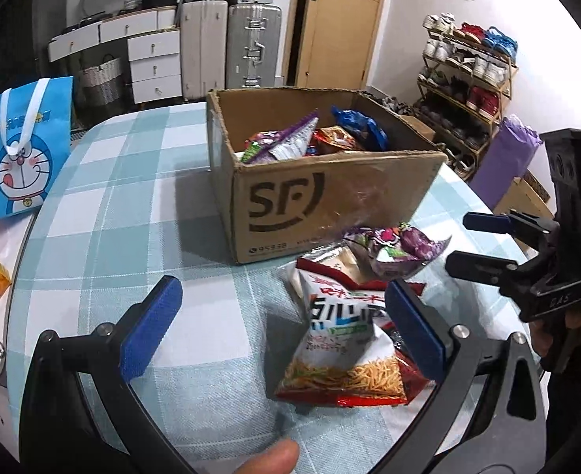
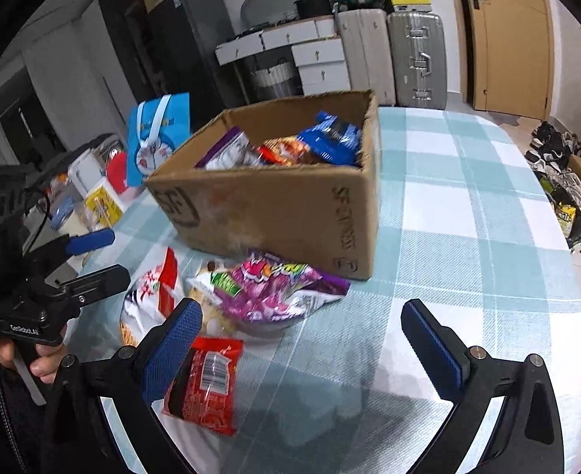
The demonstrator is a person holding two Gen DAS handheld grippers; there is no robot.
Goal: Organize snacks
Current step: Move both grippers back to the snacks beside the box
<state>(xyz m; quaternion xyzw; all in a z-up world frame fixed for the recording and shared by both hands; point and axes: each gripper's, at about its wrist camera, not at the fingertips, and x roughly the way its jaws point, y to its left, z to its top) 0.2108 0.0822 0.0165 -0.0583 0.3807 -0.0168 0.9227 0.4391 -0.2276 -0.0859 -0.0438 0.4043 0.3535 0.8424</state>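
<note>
Nearest the left wrist camera, the left gripper point(image 1: 280, 326) was held low over the table point(image 1: 104, 213), its blue-padded fingers spread wide and nothing clasped between them. A white and red snack bag point(image 1: 341, 339) printed with thin fried sticks lay on the checked cloth between those fingers, closer to the right-hand pad and partly hidden behind it; whether the pad touched the bag could not be told. Just behind that bag, a purple snack bag point(image 1: 399, 251) was seen resting against other packets, close to the front wall of the cardboard box point(image 1: 329, 201).

From the right wrist camera, the right gripper point(image 2: 300, 345) was likewise seen opened wide and empty above the cloth. A small red packet point(image 2: 207, 385) lay flat beside its left finger, partly covered by that finger. The purple snack bag point(image 2: 274, 290) and the white and red snack bag point(image 2: 148, 302) were found heaped together in front of the cardboard box point(image 2: 274, 205).

Inside the box, several packets were piled, a blue packet point(image 2: 329, 136) and an orange packet point(image 2: 286, 150) among them. A blue cartoon bag point(image 1: 25, 146) was stood upright near the table's far left edge.
</note>
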